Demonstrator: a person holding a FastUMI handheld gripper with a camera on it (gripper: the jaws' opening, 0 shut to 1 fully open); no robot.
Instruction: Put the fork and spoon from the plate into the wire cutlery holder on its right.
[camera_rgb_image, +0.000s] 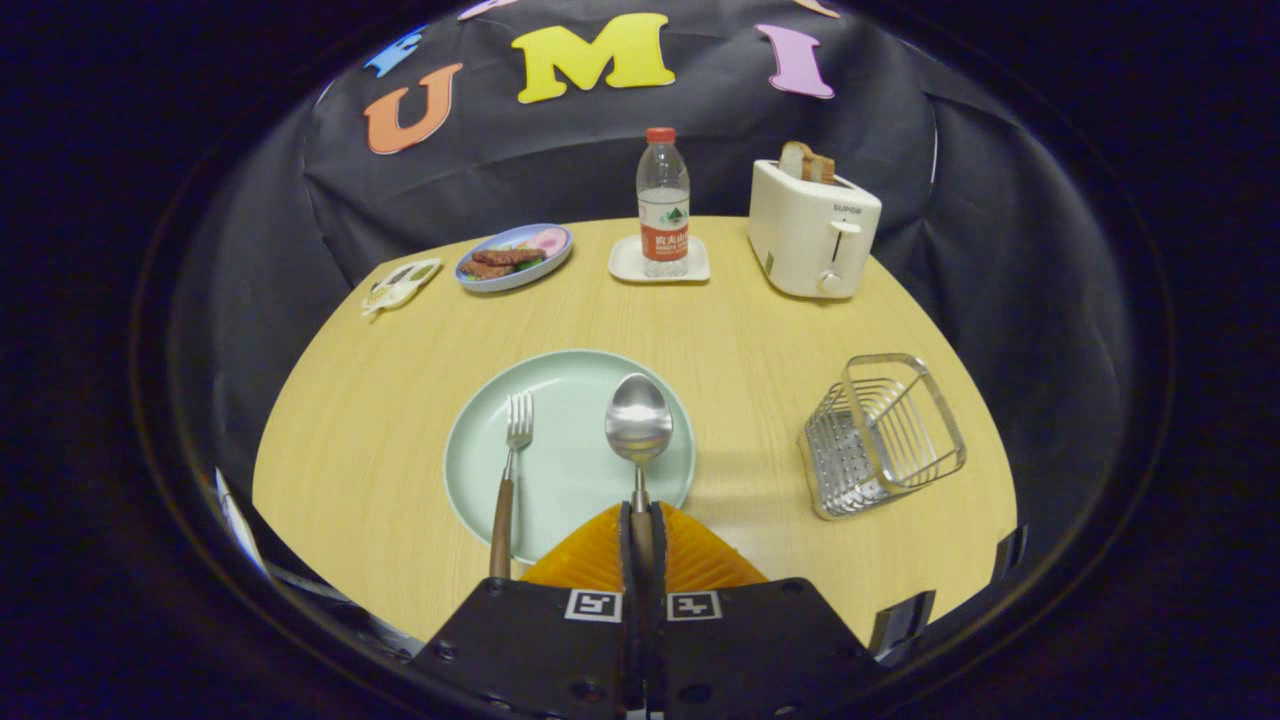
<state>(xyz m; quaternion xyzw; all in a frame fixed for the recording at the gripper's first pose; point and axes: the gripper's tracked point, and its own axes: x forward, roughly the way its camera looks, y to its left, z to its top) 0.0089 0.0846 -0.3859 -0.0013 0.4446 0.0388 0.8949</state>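
The spoon (639, 425) lies with its bowl on the pale green plate (570, 400), handle reaching back toward the gripper (641, 520), whose two fingers are pressed together on that handle with hardly any gap between them. The fork (510, 470) lies on the same plate, left of the spoon and roughly parallel to it (tines pointing away, wooden handle hanging over the plate's near rim onto the table (350, 450)). To the right of the plate, well apart from it, stands the wire cutlery holder (882, 432), tilted a little in the fisheye view and with nothing in it. Beyond the plate, at the far edge of the table, a water bottle (663, 200) stands on a small white tray (626, 262). Left of the bottle is a blue dish of food (514, 257), and further left a small packet (400, 283). Right of the bottle sits a white toaster (812, 235) with bread slices (806, 162) sticking up from it.
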